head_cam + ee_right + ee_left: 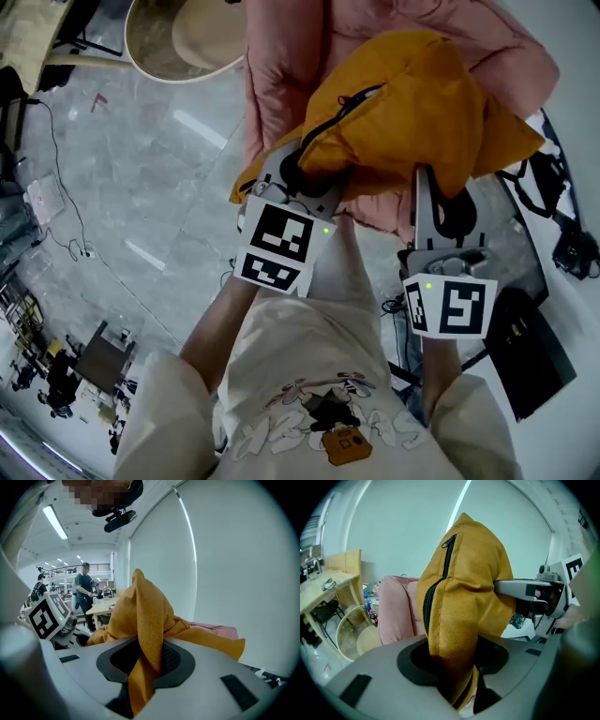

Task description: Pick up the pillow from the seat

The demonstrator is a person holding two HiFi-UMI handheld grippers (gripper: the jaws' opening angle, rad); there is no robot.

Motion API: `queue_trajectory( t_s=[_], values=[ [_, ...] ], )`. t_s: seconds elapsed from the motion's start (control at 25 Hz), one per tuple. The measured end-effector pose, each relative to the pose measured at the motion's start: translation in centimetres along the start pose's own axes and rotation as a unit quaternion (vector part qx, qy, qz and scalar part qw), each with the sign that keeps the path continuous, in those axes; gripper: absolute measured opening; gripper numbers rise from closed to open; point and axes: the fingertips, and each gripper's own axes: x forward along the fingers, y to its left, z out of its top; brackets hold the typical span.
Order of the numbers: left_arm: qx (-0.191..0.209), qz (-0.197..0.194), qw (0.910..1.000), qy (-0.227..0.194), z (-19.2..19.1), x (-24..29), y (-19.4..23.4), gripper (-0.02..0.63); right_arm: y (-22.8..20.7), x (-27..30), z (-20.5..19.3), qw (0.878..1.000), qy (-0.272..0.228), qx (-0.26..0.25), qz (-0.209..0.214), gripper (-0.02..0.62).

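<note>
The left gripper [305, 178] clamps the pillow [412, 103] by its zipper edge, the right gripper [439, 202] a corner fold; raise both evenly, probably clear of the pink seat [281, 66]

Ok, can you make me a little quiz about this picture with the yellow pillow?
1. True or false: the left tool and the right tool both pinch the yellow pillow.
2. What colour is the seat behind the pillow? A) blue B) pink C) green
3. Fill in: a black ____ runs along the pillow's edge.

Key:
1. True. Each tool is shut on a fold of the cloth.
2. B.
3. zipper.
</note>
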Motion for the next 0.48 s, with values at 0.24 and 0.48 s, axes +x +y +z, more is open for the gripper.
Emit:
queue_trajectory(
  t_s=[0.24,0.48],
  values=[
    [0.015,0.027,0.9995,-0.005,0.8,-5.9,-0.4,0.192,3.6,-3.2,3.0,0.999,-0.025,0.02,0.016,0.109],
    [0.006,0.044,0.9989,-0.017,1.0,-10.9,-0.3,0.192,7.2,-5.4,5.9,0.998,-0.052,0.005,0.03,0.109]
  ],
)
